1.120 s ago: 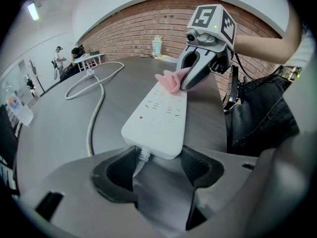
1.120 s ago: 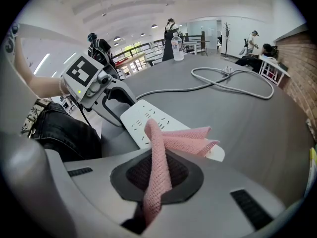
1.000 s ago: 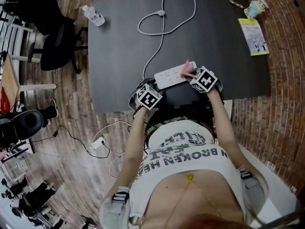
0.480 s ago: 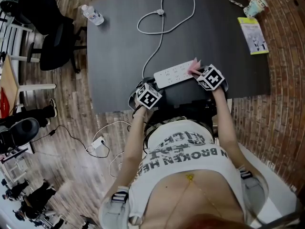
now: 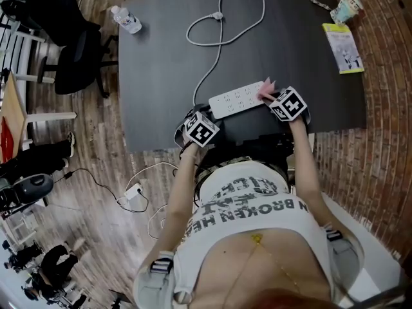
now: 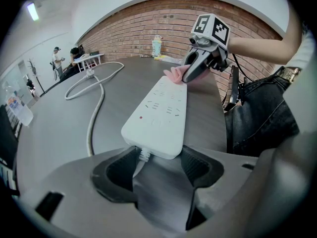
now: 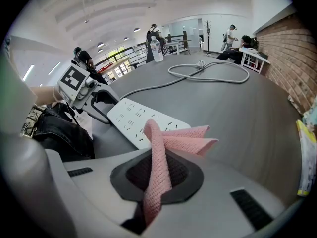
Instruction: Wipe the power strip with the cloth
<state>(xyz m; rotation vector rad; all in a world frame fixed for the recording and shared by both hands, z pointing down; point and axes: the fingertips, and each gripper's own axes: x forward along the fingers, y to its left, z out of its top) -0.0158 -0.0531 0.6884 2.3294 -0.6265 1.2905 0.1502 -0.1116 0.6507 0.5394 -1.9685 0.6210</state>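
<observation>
A white power strip (image 5: 235, 100) lies near the front edge of the dark table (image 5: 161, 63), its white cord (image 5: 222, 18) looping away. My left gripper (image 5: 214, 113) is shut on the strip's cord end (image 6: 158, 115), which sits between its two pads (image 6: 200, 167). My right gripper (image 5: 273, 98) is shut on a pink cloth (image 7: 168, 143) at the strip's far right end (image 7: 143, 123). The cloth (image 5: 265, 90) rests on that end and sticks out past it. The right gripper (image 6: 198, 66) and the cloth (image 6: 174, 74) also show in the left gripper view.
A water bottle (image 5: 125, 20) stands at the table's back left. A yellow booklet (image 5: 342, 48) and a small cup (image 5: 347, 8) are at the back right. A black office chair (image 5: 71, 37) stands left of the table. The person's torso is against the front edge.
My right gripper has slid the pink cloth rightward along the strip, from its right half to its right end. The left gripper and the strip have stayed in place.
</observation>
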